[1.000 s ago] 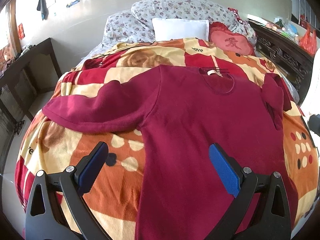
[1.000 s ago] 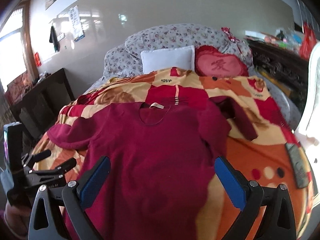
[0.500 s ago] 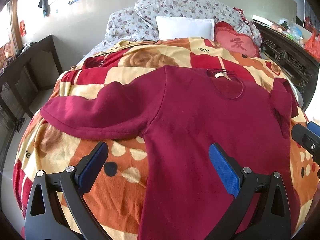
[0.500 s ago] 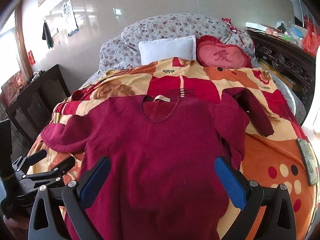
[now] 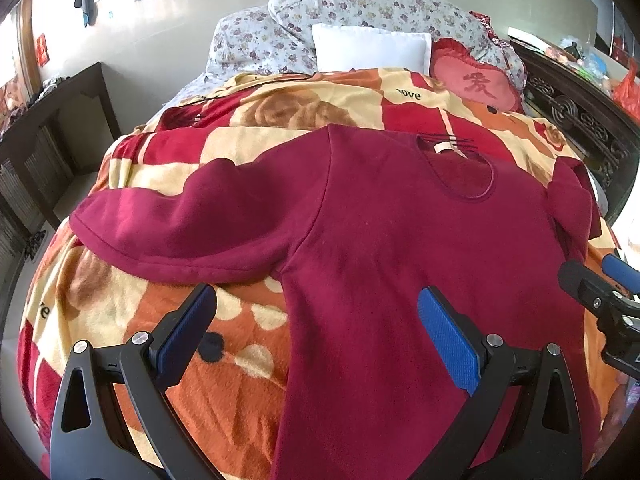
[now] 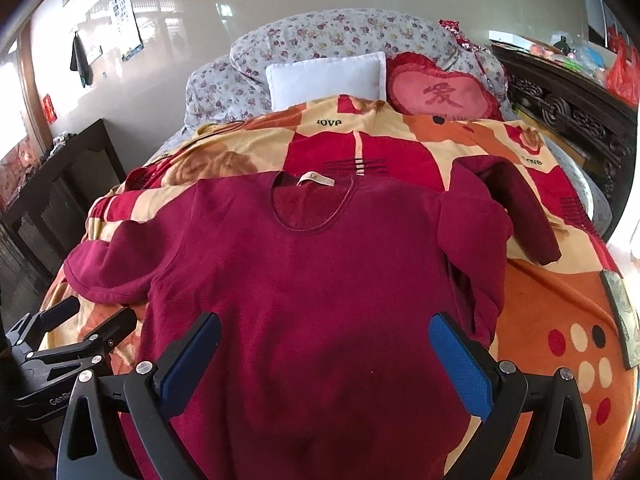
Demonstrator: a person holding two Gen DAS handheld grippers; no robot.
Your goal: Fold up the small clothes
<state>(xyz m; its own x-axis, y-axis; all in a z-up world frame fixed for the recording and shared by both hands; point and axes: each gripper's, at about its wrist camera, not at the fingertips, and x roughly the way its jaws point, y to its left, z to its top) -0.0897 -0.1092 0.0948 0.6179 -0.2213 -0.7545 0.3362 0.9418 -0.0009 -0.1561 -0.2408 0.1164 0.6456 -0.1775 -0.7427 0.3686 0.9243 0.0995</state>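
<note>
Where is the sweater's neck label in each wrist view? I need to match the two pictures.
Left wrist view: the neck label sits upper right of centre, at the back of the sweater collar.
Right wrist view: the label is just above centre, at the top of the neckline.
Shared landmark: the white pillow at the head of the bed, beyond the collar in both views.

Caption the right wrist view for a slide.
Open right gripper poised over a maroon sweater spread flat on a patterned blanket, folding not yet begun.
</note>
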